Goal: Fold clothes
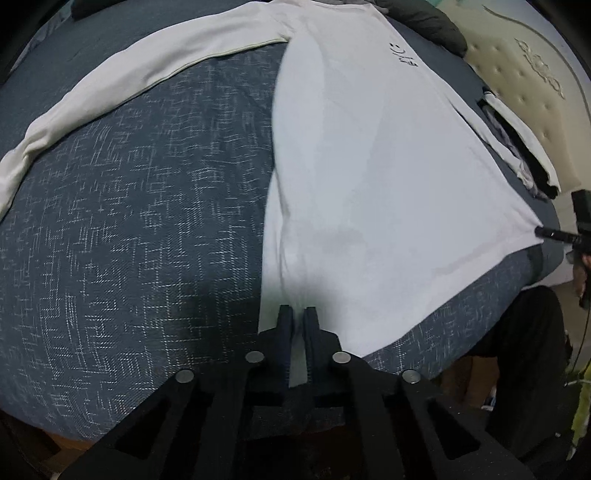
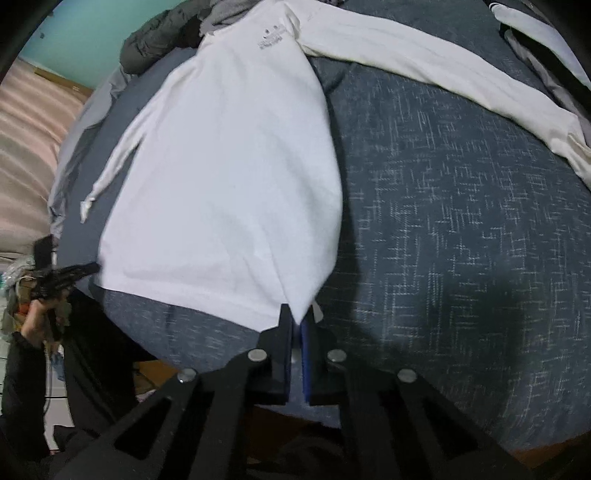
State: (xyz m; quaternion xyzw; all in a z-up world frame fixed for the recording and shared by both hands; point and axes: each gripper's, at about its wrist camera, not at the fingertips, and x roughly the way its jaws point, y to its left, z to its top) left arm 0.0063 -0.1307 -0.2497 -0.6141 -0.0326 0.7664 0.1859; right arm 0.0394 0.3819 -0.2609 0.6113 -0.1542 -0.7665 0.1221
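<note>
White long-sleeved cotton shirt [image 1: 369,166] lies flat, print side up, on the bed's dark blue-grey cross-hatch woven cover [image 1: 129,221], body running from the near edge of the bed toward the collar at the far end. Taking the shirt's hem as reference: left tool [image 1: 298,314] sits at one hem corner, jaws pressed together with a sliver of white fabric between the pads; right tool [image 2: 298,317] sits at the opposite hem corner, likewise pinched on the cloth, with a small tab of fabric poking out beside it. Each tool also shows at the edge of the other's view, at its own corner. Both tools point steeply down, so the corners are gripped close to the cover. My read: holding both hem corners keeps the hem taut and square so the lower body can be lifted and carried toward the collar as one straight fold. One sleeve [image 1: 110,85] is spread out sideways well away from the hem; the other sleeve [image 2: 110,166] lies close along the body's side. Beyond the collar: dark olive crumpled garment [image 1: 424,22]. Beside the shirt's far side: cream tufted headboard [image 1: 517,81] with a small stack of black-and-white clothes [image 1: 517,140] against it. Risk, as I judge it: sleeves not tucked in yet, so folding now leaves them trailing.
</note>
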